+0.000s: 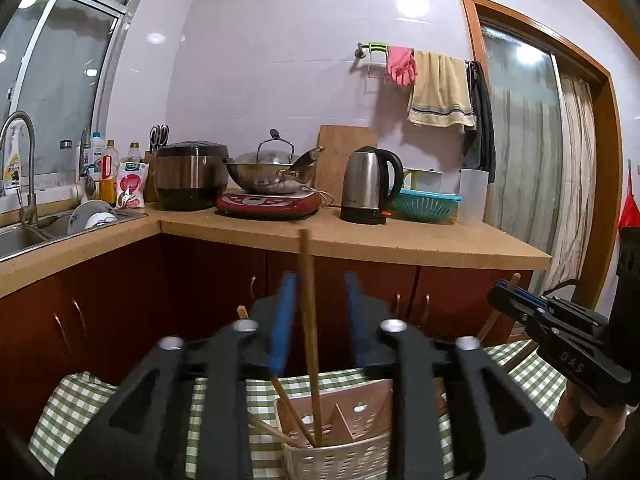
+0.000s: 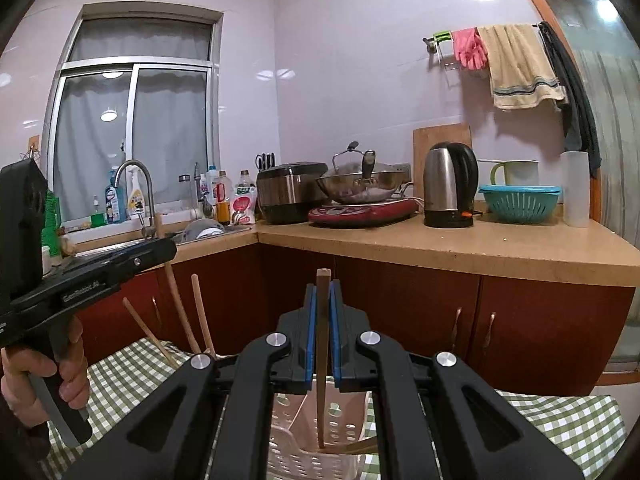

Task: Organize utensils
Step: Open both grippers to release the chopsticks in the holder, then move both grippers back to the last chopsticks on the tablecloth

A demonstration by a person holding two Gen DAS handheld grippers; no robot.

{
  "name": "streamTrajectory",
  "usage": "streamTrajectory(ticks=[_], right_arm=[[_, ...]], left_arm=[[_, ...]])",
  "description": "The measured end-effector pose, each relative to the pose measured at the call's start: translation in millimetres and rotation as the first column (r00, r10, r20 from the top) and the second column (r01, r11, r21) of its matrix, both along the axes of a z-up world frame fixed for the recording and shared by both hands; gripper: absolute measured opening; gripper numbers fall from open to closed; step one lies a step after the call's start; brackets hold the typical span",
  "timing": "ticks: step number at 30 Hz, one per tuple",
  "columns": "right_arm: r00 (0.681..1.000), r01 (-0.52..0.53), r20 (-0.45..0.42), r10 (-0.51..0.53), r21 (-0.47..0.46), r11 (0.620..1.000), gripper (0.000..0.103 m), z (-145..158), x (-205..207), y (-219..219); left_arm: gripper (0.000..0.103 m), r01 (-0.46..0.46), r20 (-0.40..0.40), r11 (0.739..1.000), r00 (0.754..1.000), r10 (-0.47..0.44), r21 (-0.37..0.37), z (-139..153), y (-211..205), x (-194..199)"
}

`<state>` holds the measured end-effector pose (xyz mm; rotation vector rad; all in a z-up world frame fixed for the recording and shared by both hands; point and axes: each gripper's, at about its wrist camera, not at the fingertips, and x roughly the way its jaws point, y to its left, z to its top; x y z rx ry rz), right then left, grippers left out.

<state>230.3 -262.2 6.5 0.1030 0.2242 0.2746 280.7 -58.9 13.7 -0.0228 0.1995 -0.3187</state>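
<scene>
Kitchen setting: a tan L-shaped countertop (image 2: 460, 246) over dark red cabinet doors, pale tiled walls, a curtained window above the sink (image 1: 24, 236). On the counter stand a rice cooker (image 1: 190, 176), a lidded wok (image 1: 272, 176) on a red induction plate, a steel kettle (image 2: 450, 184) and a teal colander (image 2: 520, 202). A towel (image 1: 440, 88) and pink gloves hang from a wall rail.

Left gripper (image 1: 316, 312): jaws parted, blue pads standing clear on either side of an upright brown chopstick (image 1: 308, 320); no pad contact is visible. The stick's lower end sits in the utensil holder (image 1: 340, 452).

Right gripper (image 2: 322, 328): pads pressed together on a second chopstick (image 2: 322, 408), held upright with its lower tip inside the holder.

The holder is a perforated cream plastic basket with a pinkish inner divider, placed on a green-and-white checked tablecloth (image 2: 560, 420). Further chopsticks lean in it at angles. A hand (image 2: 36, 372) grips the left gripper's handle.
</scene>
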Motion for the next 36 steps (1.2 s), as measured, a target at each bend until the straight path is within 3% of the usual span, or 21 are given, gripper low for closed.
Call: streamTrajectory(ticks=[2,6,9,18,23,27,36], right_arm=[[1.0,0.001,-0.001,-0.001,0.0,1.0,0.011,1.2,-1.4,-0.3],[1.0,0.016,0.019,-0.016,-0.012,1.0,0.031,2.4,-5.4,0.2],[0.999,0.024,0.028,-0.024,-0.023,0.999,0.034,4.6,-9.2,0.8],[0.998,0.047,0.034,-0.045,-0.04,0.998,0.036,8.7,-32.6,3.4],[0.998,0.069,0.009,-0.069,-0.021,0.997,0.038,1.2,-65.5,-2.9],[0.995,0.1,-0.014,-0.1,-0.006,0.995,0.038,-11.5,-95.2,-7.3],[0.981,0.137,-0.132,-0.142,-0.048,0.989,0.038,-71.6,-171.6,-6.2]], left_arm=[[0.042,0.0,0.006,1.0,1.0,0.0,-0.004,0.4,0.6,-1.4],[0.055,-0.005,0.015,1.0,1.0,0.005,-0.009,3.3,2.6,-5.7],[0.062,-0.005,0.023,1.0,1.0,0.005,-0.009,6.7,2.1,-8.2],[0.069,-0.034,0.029,0.999,0.999,0.034,-0.003,13.5,5.0,-27.9],[0.073,-0.086,0.035,0.996,0.996,0.087,-0.009,10.0,15.6,-62.2],[0.073,-0.13,0.023,0.991,0.991,0.13,0.008,-1.6,20.8,-91.9],[0.073,-0.207,-0.111,0.978,0.972,0.206,0.001,-51.9,43.8,-152.6]])
